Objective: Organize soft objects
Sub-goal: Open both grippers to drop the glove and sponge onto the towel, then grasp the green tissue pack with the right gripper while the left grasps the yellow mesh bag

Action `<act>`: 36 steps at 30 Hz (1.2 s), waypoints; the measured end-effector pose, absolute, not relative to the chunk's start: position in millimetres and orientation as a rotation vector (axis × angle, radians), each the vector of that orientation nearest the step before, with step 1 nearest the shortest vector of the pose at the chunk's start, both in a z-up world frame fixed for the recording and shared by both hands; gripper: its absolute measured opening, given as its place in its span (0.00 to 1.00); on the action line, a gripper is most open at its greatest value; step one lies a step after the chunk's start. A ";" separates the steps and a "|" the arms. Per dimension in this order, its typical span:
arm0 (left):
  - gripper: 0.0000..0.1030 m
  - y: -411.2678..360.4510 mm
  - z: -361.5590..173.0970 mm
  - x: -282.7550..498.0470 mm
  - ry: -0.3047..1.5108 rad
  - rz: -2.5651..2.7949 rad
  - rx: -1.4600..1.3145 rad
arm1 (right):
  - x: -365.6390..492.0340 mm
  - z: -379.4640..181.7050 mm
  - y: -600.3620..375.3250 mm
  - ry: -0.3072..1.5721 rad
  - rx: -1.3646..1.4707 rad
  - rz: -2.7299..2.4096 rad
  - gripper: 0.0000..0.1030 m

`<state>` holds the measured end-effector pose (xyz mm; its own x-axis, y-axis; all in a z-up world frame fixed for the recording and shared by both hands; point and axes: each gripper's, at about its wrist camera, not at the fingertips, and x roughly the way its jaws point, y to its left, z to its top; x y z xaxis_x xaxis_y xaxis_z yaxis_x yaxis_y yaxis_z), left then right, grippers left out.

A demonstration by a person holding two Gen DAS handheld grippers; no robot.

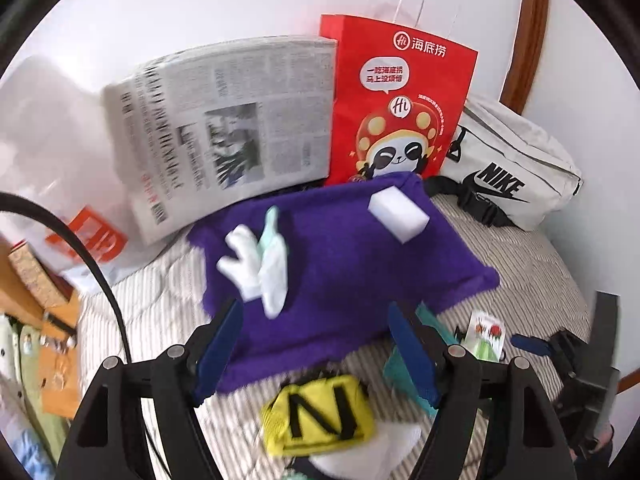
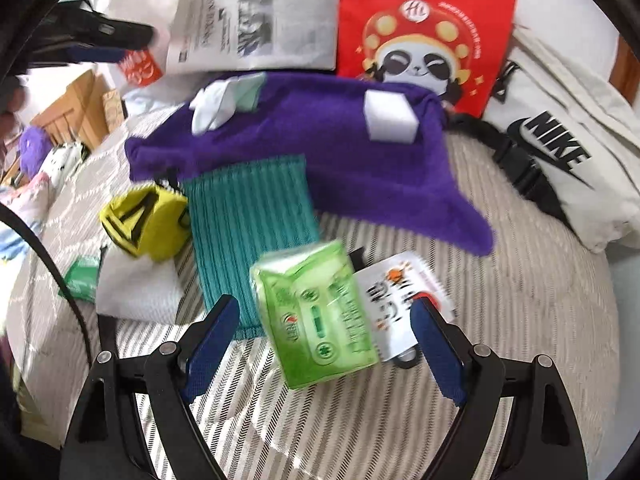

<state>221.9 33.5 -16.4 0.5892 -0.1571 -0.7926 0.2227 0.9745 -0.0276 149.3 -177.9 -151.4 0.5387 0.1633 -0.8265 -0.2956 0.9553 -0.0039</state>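
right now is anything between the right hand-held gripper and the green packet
Nothing visible. The green packet lies on the striped bedding just ahead of the open right hand-held gripper, with only a white card beside it.

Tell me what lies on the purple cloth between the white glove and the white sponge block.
Nothing: between the white glove and the white sponge block the purple cloth is bare. Both wrist views show it, the left one most clearly.

White wall (image 1: 200,0), striped bedding (image 2: 520,320)
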 end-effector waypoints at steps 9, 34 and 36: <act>0.73 74.2 -62.6 169.6 0.998 -0.175 0.000 | 149.8 -161.6 -179.2 0.954 -0.086 0.273 0.54; 0.19 98.6 -134.9 174.8 1.009 -0.190 -0.128 | 117.9 -126.8 -202.2 0.898 0.029 0.228 0.54; 0.19 101.2 -130.2 171.9 1.002 -0.190 -0.138 | 118.5 -124.7 -202.0 0.894 0.033 0.227 0.54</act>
<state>171.9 101.2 -130.2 0.5243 -0.2213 -0.8223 0.0950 0.9748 -0.2018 118.5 -202.0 -124.7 0.6038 0.2097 -0.7691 -0.1819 0.9756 0.1231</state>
